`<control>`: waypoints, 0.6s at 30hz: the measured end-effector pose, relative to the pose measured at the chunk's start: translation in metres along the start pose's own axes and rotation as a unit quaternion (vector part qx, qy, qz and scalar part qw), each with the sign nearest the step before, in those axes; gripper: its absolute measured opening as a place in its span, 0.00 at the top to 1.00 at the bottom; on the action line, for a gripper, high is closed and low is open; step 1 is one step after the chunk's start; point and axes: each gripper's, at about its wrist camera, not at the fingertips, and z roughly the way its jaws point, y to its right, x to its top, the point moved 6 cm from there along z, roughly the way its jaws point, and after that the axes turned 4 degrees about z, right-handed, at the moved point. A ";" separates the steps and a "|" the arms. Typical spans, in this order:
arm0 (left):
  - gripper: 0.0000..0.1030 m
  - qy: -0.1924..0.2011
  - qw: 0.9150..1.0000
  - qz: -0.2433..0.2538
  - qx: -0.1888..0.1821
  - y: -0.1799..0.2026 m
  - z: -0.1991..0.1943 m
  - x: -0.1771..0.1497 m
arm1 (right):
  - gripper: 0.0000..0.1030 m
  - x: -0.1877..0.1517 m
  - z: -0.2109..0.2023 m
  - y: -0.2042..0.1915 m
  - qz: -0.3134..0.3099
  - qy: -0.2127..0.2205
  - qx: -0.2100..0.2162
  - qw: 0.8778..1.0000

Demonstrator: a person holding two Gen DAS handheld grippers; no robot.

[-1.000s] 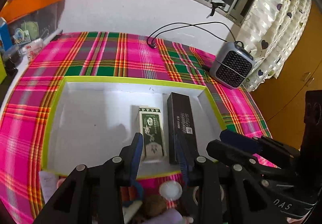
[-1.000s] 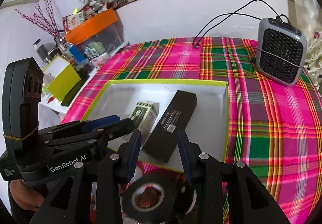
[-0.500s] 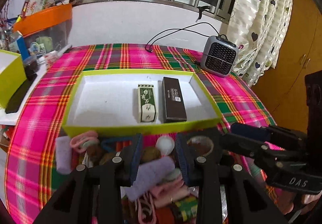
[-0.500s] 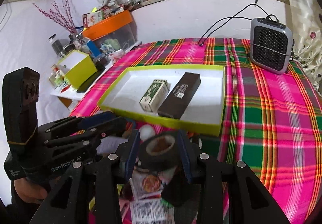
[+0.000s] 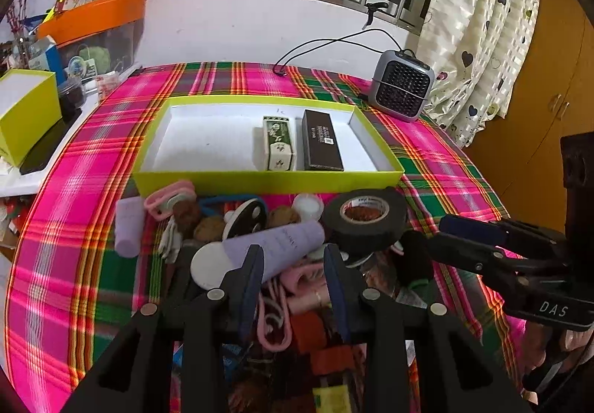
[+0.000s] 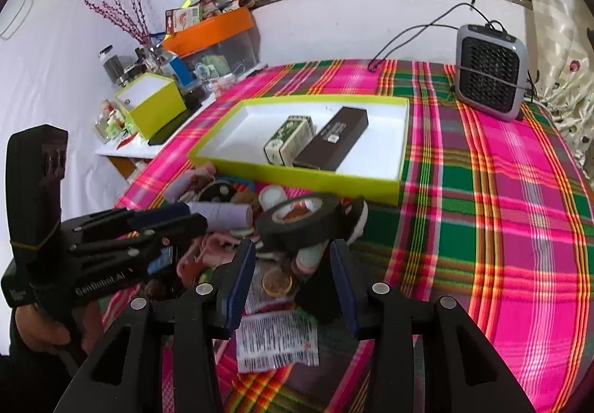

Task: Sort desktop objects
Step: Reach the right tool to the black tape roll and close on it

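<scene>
Currently both hand-held grippers hover over a heap of small objects on the plaid-clothed surface (image 6: 519, 227), just in front of a lime-green tray (image 5: 267, 179). Left hand-held gripper (image 5: 293, 264): jaws spread, nothing pinched; a lilac tube (image 5: 282, 246) with a white cap lies partly between the fingertips, pads not pressing on it. Right hand-held gripper (image 6: 293, 264): jaws spread and have just been opening; nothing gripped, a small round lid and a printed packet (image 6: 276, 342) lie below the gap. A black tape roll (image 6: 300, 220) sits tilted on top of the heap, just ahead of the right fingertips. Heap also holds pink clips (image 5: 169, 195), brown nut-like lumps (image 5: 284, 216), a white cap (image 5: 307, 207) and a second lilac tube (image 5: 128, 225) at its left edge. Inside the tray, side by side near its right half: a green-and-white box (image 5: 278, 147) and a long dark brown box (image 5: 321, 145); the two are touching or nearly so. A small grey fan heater (image 6: 490, 73) stands upright at the far right corner of the surface, cable trailing to the wall. A person's hand (image 6: 41, 331) grips the left handle.
</scene>
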 end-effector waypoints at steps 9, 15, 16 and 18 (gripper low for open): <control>0.67 -0.006 1.000 -0.005 0.005 -0.006 -0.008 -0.012 | 0.57 -0.011 -0.004 0.004 0.005 -0.007 -0.008 1.000; 0.67 -0.005 1.000 -0.006 0.013 -0.007 -0.012 -0.014 | 0.57 -0.015 -0.006 0.002 0.003 -0.010 -0.011 1.000; 0.67 -0.005 1.000 -0.006 0.014 -0.007 -0.013 -0.015 | 0.57 -0.015 -0.006 0.002 0.003 -0.011 -0.012 1.000; 0.67 -0.005 1.000 -0.007 0.016 -0.009 -0.013 -0.015 | 0.57 -0.017 -0.006 0.003 0.004 -0.012 -0.014 1.000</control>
